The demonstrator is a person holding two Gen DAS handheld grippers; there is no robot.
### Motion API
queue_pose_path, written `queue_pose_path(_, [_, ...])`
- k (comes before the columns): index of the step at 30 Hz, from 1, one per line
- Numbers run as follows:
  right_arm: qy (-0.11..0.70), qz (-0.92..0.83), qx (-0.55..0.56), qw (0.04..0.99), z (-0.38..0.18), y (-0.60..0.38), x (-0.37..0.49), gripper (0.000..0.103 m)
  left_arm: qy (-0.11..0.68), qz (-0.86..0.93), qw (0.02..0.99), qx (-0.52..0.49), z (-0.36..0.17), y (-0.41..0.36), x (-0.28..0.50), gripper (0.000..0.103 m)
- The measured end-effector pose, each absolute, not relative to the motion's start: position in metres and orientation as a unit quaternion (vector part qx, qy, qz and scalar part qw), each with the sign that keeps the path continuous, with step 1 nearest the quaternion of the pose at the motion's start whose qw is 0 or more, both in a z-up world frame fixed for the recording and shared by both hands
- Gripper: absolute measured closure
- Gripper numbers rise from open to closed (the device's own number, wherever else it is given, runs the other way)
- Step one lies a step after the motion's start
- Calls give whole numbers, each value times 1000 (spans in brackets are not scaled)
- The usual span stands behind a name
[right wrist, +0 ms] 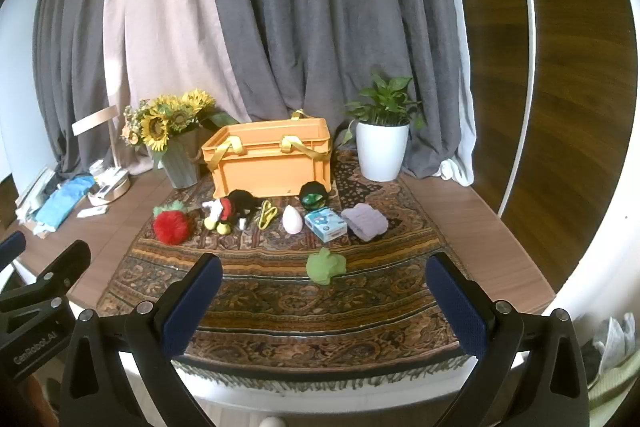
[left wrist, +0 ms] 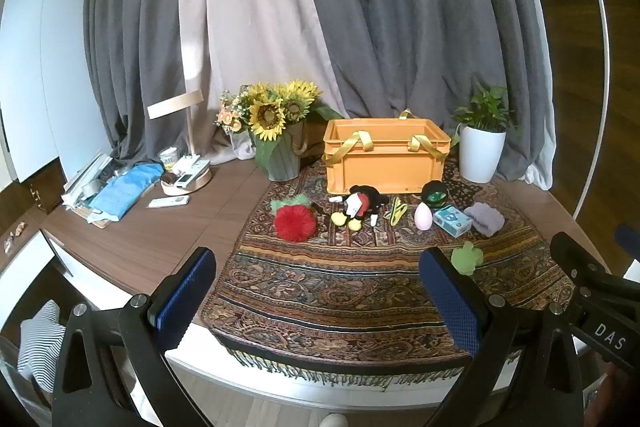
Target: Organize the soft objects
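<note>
An orange crate (left wrist: pixel 385 163) (right wrist: pixel 272 163) with yellow straps stands at the back of a patterned cloth (left wrist: pixel 340 287) (right wrist: pixel 320 307). In front of it lie a red plush strawberry (left wrist: pixel 295 221) (right wrist: pixel 172 225), a mouse plush (left wrist: pixel 360 205) (right wrist: pixel 232 209), a yellow clip (left wrist: pixel 395 210) (right wrist: pixel 267 214), a pink egg (left wrist: pixel 423 217) (right wrist: pixel 292 220), a dark green ball (left wrist: pixel 435 193) (right wrist: pixel 313 194), a blue tissue pack (left wrist: pixel 453 221) (right wrist: pixel 325 225), a grey cloth (left wrist: pixel 484 219) (right wrist: pixel 365 221) and a green plush (left wrist: pixel 467 259) (right wrist: pixel 325 266). My left gripper (left wrist: pixel 320 295) and right gripper (right wrist: pixel 324 299) are open and empty above the cloth's near edge.
A sunflower vase (left wrist: pixel 280 135) (right wrist: pixel 176 147) stands left of the crate, a white potted plant (left wrist: pixel 482 143) (right wrist: pixel 382 143) right of it. A lamp, remotes and a blue cloth (left wrist: pixel 124 189) sit on the wooden table's left side. Grey curtains hang behind.
</note>
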State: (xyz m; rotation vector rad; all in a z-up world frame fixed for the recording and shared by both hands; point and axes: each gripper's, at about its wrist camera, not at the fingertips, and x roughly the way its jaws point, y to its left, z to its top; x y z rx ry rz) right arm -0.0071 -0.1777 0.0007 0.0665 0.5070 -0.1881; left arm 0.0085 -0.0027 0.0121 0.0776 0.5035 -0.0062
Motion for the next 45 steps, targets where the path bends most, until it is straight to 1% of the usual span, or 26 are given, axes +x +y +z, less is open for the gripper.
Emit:
queue_pose_path(4, [249, -92, 30, 964, 1, -177, -8, 0, 247, -2, 968, 39, 9, -4, 7, 0])
queue_pose_path(6, [248, -91, 35, 964, 0, -194, -10, 0, 248, -3, 968, 38, 9, -3, 8, 0])
queue_pose_path(14, [248, -91, 35, 964, 1, -180, -9, 0, 245, -3, 969, 38, 5, -4, 5, 0])
queue_pose_path(45, [247, -91, 34, 964, 1, -180, -9, 0, 247, -3, 968, 37, 4, -8, 1, 0])
